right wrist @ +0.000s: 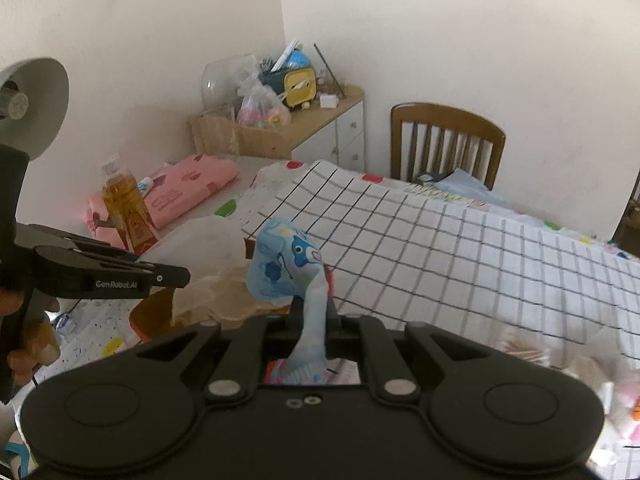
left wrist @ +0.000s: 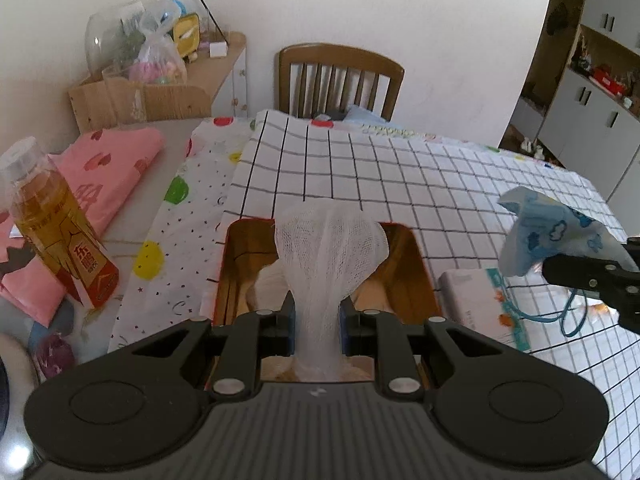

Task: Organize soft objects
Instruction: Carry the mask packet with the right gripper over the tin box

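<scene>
My left gripper is shut on a white gauze cloth and holds it above an open orange tin box on the checked tablecloth. Something pale lies inside the box. My right gripper is shut on a blue cartoon-print face mask, held in the air above the table. The mask and the right gripper show at the right edge of the left wrist view, its blue ear loop hanging down. The left gripper and gauze show at the left of the right wrist view.
A bottle of amber drink stands at the table's left beside a folded pink cloth. A pack of wipes lies right of the box. A wooden chair stands at the far edge. A cluttered side cabinet stands at the back left.
</scene>
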Demonstrator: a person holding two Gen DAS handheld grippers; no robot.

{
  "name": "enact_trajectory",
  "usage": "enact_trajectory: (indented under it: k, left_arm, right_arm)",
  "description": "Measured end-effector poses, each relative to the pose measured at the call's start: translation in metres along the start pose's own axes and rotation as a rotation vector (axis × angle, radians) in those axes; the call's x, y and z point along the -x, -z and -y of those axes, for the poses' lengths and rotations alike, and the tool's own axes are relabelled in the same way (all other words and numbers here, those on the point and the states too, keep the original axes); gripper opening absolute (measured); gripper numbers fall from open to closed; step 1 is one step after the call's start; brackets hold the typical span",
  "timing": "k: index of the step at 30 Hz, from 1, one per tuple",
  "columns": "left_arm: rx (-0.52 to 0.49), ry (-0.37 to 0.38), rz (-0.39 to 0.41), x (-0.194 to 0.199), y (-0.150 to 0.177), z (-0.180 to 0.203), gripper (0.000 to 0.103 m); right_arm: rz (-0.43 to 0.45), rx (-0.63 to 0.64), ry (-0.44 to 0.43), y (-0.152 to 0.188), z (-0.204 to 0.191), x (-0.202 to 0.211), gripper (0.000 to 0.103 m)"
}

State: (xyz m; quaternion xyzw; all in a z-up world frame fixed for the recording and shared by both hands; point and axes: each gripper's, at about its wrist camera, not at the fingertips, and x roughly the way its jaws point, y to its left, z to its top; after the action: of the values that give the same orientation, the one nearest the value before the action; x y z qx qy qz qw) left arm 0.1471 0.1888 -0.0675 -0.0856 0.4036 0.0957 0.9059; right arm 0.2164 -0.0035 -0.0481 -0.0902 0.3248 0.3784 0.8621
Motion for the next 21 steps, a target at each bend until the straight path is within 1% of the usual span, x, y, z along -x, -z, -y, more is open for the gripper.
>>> enact_trajectory:
  k: [2, 6, 16, 21]
  left_arm:
    - [-0.005, -0.001, -0.013, -0.007, 0.0, -0.006, 0.019]
    - [-0.002, 0.012, -0.045, -0.026, -0.001, -0.016, 0.019]
    - [-0.034, 0.034, -0.08, -0.058, -0.001, -0.026, 0.019]
    - [-0.046, 0.053, -0.107, -0.07, 0.0, -0.029, 0.019]
  right_arm:
    - [-0.011, -0.003, -0.009, -0.002, -0.007, -0.012, 0.006]
    - [-0.037, -0.005, 0.007, -0.007, -0.02, -0.037, 0.006]
    - [-0.096, -0.03, 0.051, -0.016, -0.04, -0.088, 0.007]
    - [-0.126, -0.003, 0.063, -0.015, -0.047, -0.106, 0.007]
